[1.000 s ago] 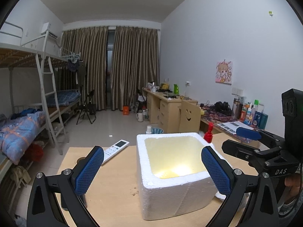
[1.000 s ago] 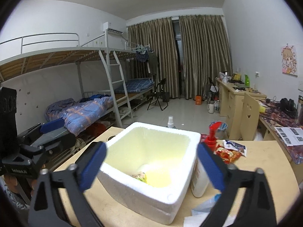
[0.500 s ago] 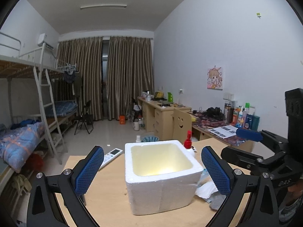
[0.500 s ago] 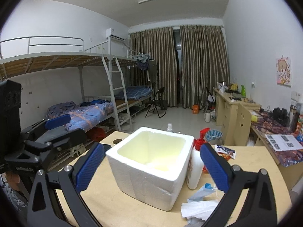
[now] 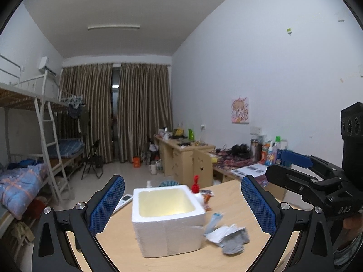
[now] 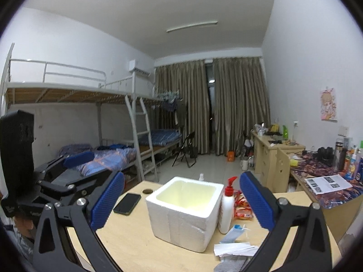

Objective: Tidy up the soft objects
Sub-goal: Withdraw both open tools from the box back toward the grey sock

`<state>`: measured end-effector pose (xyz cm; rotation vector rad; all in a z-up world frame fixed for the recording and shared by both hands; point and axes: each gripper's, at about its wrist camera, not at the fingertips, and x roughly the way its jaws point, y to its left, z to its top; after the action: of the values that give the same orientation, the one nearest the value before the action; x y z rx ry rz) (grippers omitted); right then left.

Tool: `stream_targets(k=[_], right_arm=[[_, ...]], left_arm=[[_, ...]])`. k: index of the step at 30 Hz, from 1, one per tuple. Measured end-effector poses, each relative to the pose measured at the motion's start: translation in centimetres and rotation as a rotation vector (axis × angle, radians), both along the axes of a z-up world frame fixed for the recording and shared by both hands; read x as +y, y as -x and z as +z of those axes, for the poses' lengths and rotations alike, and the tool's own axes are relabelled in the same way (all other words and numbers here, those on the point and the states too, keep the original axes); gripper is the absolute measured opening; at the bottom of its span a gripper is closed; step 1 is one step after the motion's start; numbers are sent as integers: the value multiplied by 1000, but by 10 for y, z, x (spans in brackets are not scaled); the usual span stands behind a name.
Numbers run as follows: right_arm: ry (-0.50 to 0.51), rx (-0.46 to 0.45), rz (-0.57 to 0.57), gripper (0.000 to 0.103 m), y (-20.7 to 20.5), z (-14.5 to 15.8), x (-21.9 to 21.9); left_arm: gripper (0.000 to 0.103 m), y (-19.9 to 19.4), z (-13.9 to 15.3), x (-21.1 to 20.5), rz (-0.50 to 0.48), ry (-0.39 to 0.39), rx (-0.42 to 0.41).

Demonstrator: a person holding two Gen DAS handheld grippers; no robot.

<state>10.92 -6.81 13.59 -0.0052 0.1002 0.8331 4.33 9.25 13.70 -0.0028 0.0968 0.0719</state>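
A white foam box point(image 5: 168, 219) point(image 6: 185, 210) stands open-topped on the wooden table point(image 5: 118, 244). Its inside is hidden from here. Right of it lie a grey cloth point(image 5: 234, 241) point(image 6: 233, 260), white crumpled paper point(image 5: 221, 232) point(image 6: 236, 248) and a blue-and-white packet point(image 5: 214, 221) point(image 6: 231, 232). My left gripper point(image 5: 182, 206) is open and empty, held back from the box. My right gripper point(image 6: 181, 200) is also open and empty, back from the box. Each gripper shows at the edge of the other's view.
A white pump bottle with a red top point(image 6: 226, 210) point(image 5: 196, 187) stands against the box, red snack packets point(image 6: 242, 208) behind it. A black phone point(image 6: 127, 203) and a cable hole point(image 6: 147, 191) lie left; a remote point(image 5: 123, 200) lies far left. Desks and bunk beds stand beyond.
Both grippers have drawn back and up from the foam box, which now looks smaller and farther. The cloth, paper and phone have come into view. Both stayed open.
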Motion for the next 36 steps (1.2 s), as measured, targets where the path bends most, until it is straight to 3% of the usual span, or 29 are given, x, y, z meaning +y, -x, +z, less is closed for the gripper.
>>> stream_targets(k=[7, 19, 36], right_arm=[[-34, -47, -39, 103, 29, 9, -24], [-33, -105, -93, 103, 69, -7, -46], [22, -44, -218, 103, 64, -55, -69]], left_arm=[[103, 44, 16, -28, 3, -34, -72], [103, 86, 12, -52, 6, -52, -87], [103, 77, -30, -61, -1, -7, -52]])
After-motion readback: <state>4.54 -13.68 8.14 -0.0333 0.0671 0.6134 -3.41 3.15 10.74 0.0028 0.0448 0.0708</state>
